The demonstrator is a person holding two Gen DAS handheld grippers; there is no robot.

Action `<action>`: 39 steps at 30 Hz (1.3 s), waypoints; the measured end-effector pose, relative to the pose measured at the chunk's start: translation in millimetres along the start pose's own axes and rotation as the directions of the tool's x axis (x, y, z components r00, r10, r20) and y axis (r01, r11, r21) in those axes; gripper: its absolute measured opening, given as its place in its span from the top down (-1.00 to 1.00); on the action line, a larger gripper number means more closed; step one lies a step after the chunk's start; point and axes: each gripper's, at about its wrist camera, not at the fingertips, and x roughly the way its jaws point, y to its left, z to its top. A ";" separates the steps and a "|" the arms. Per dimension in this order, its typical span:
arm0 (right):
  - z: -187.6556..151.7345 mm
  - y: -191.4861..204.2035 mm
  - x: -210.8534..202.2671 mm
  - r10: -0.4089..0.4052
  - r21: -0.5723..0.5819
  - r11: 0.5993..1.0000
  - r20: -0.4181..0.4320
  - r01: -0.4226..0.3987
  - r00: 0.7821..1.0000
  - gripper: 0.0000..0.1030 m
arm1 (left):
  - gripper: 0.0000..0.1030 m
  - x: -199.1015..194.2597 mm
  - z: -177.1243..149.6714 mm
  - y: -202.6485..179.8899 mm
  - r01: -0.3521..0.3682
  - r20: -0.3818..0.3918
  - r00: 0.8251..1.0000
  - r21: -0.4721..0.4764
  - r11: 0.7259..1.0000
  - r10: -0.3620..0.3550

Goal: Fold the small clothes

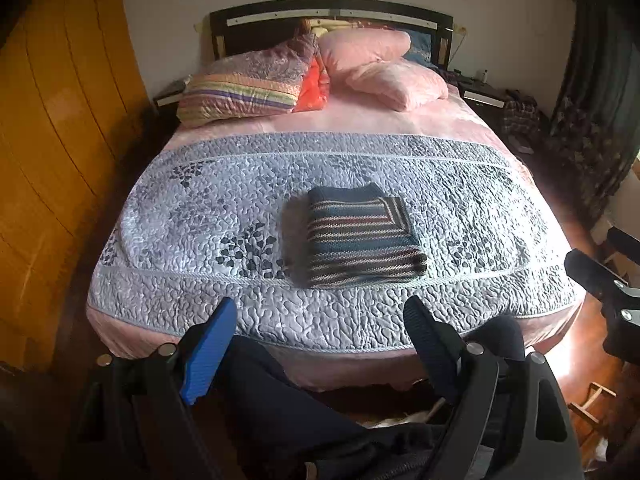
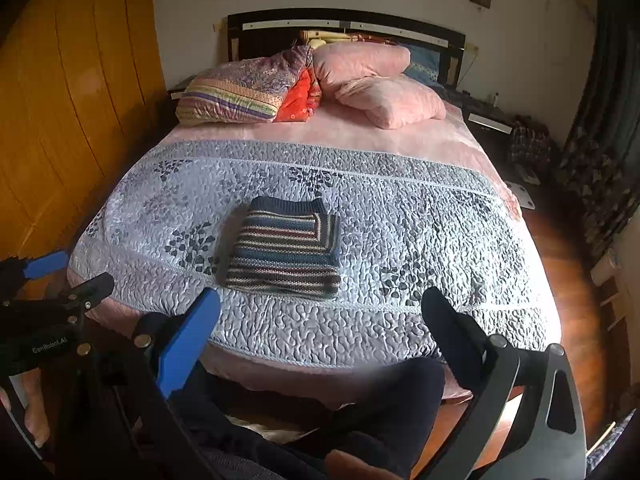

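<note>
With both my left gripper (image 1: pixel 320 320) and right gripper (image 2: pixel 324 312) spread wide and empty, I judge nudging the folded striped sweater (image 1: pixel 360 236) could undo it.

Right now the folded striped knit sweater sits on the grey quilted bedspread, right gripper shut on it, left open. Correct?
No. The right gripper is open and clear of the folded striped knit sweater, as the right wrist view shows. The sweater does lie on the grey quilted bedspread, and the left gripper is open.

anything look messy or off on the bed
Nothing much stands out. The striped sweater lies folded flat on the grey quilt, and both grippers are held back, jaws open and empty. The pillows are piled loosely.
</note>
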 end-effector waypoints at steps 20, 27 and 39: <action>4.8 7.5 12.7 0.007 -0.019 1.000 -0.019 -0.008 1.000 -0.94 | -0.66 -0.7 4.8 4.8 -0.001 0.005 1.000 -0.021 1.000 0.001; 6.1 12.4 13.9 0.011 -0.036 0.999 -0.011 -0.011 1.000 -0.94 | -0.66 -1.6 7.3 8.5 -0.008 0.010 1.000 -0.030 1.000 0.009; 3.5 13.6 18.2 0.015 -0.035 0.999 0.009 -0.014 1.000 -0.94 | -0.66 3.1 7.6 8.5 -0.022 0.003 1.000 -0.037 0.999 0.022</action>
